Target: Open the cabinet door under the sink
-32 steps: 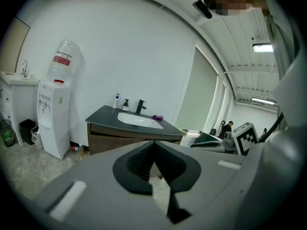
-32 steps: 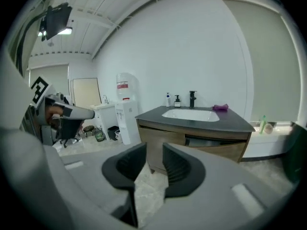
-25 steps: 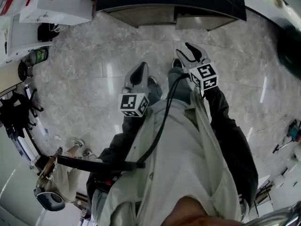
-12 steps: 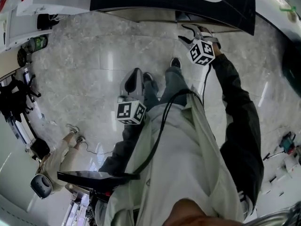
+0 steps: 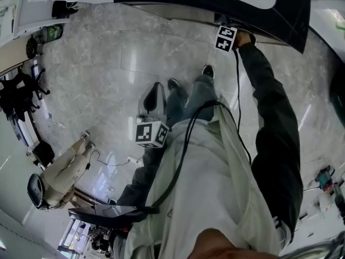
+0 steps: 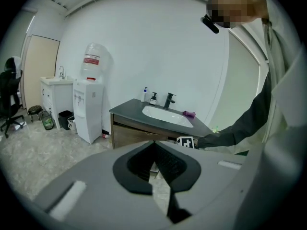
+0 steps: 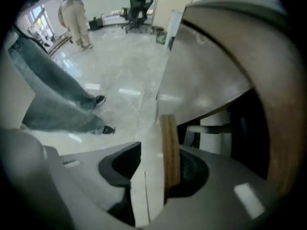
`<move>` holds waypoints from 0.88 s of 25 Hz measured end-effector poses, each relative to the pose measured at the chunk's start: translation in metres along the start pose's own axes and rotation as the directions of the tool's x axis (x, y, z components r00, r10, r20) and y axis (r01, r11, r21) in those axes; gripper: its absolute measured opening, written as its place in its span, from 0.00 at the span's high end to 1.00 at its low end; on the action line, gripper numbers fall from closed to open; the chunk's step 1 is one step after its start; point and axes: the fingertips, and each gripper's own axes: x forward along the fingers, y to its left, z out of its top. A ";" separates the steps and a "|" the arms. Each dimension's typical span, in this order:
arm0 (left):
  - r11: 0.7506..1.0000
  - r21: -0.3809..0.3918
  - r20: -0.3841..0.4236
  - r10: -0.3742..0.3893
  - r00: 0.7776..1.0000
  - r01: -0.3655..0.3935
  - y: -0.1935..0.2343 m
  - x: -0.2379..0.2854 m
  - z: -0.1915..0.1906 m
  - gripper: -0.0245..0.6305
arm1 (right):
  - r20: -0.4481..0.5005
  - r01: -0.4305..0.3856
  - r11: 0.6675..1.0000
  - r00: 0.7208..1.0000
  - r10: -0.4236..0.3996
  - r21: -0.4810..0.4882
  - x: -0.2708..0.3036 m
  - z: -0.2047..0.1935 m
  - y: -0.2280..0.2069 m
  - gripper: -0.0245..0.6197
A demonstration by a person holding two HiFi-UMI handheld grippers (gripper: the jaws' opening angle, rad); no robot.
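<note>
Right gripper [image 7: 160, 147]: my jaws are closing on the cabinet door [image 7: 169, 143]. Its wood-coloured edge stands upright between them, with the pale face against one jaw and the edge hard by the other. The door stands ajar. Past it, to the right of these jaws, the dark cabinet interior shows a white pipe [image 7: 214, 124]. In the head view this gripper reaches under the dark surface [image 5: 285, 15] (only its marker cube [image 5: 226, 38] shows there).

Left gripper [image 6: 154, 145]: jaws together at the tips, nothing between them, held well apart from the door. Ahead of these jaws stands the vanity with its sink [image 6: 165, 115], and my right sleeve [image 6: 235, 128] reaches in below it.
</note>
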 end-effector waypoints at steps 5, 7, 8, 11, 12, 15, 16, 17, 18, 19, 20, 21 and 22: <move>1.000 -0.012 0.000 0.017 1.000 -0.017 0.008 -0.006 -0.001 0.95 | -0.140 0.053 0.995 0.988 -0.064 -0.080 0.017 -0.007 -0.002 0.82; 1.000 -0.018 0.005 0.013 1.000 -0.013 0.010 -0.005 0.001 0.95 | -0.132 0.031 0.996 0.990 -0.042 -0.083 0.014 -0.004 0.004 0.82; 1.000 -0.019 0.009 0.010 1.000 -0.009 0.010 -0.005 0.003 0.95 | -0.131 0.019 0.995 0.991 -0.031 -0.095 0.012 -0.003 0.012 0.83; 1.000 -0.006 0.027 -0.009 1.000 0.009 0.007 -0.004 0.010 0.95 | -0.125 -0.016 0.981 0.992 -0.008 -0.195 0.003 -0.008 0.056 0.83; 1.000 -0.001 0.032 -0.017 0.999 0.017 0.007 -0.003 0.013 0.95 | -0.118 -0.025 0.969 0.993 -0.004 -0.245 -0.001 -0.011 0.074 0.83; 0.999 -0.002 0.042 -0.035 0.998 0.035 0.007 0.001 0.020 0.95 | -0.107 -0.050 0.920 0.994 0.010 -0.389 -0.012 -0.025 0.128 0.83; 0.999 -0.001 0.047 -0.042 0.998 0.042 0.007 0.003 0.022 0.95 | -0.105 -0.059 0.902 0.994 0.015 -0.429 -0.015 -0.031 0.142 0.83; 0.999 0.003 0.051 -0.049 0.998 0.049 0.006 0.005 0.023 0.95 | -0.104 -0.067 0.883 0.994 0.021 -0.464 -0.018 -0.037 0.155 0.83; 0.998 0.012 0.054 -0.056 0.997 0.056 0.003 0.007 0.025 0.95 | -0.109 -0.079 0.865 0.994 0.028 -0.496 -0.020 -0.045 0.167 0.83; 0.998 0.024 0.057 -0.064 0.996 0.063 0.000 0.009 0.027 0.95 | -0.119 -0.097 0.847 0.992 0.040 -0.523 -0.023 -0.054 0.179 0.83; 0.997 0.038 0.061 -0.072 0.996 0.070 -0.003 0.010 0.029 0.95 | -0.135 -0.120 0.827 0.989 0.054 -0.549 -0.027 -0.064 0.192 0.83; 0.996 0.051 0.065 -0.079 0.995 0.076 -0.006 0.010 0.032 0.95 | -0.155 -0.145 0.805 0.986 0.067 -0.575 -0.031 -0.075 0.205 0.83; 0.995 0.061 0.071 -0.083 0.994 0.078 -0.007 0.011 0.036 0.95 | -0.177 -0.170 0.780 0.981 0.077 -0.603 -0.035 -0.088 0.219 0.83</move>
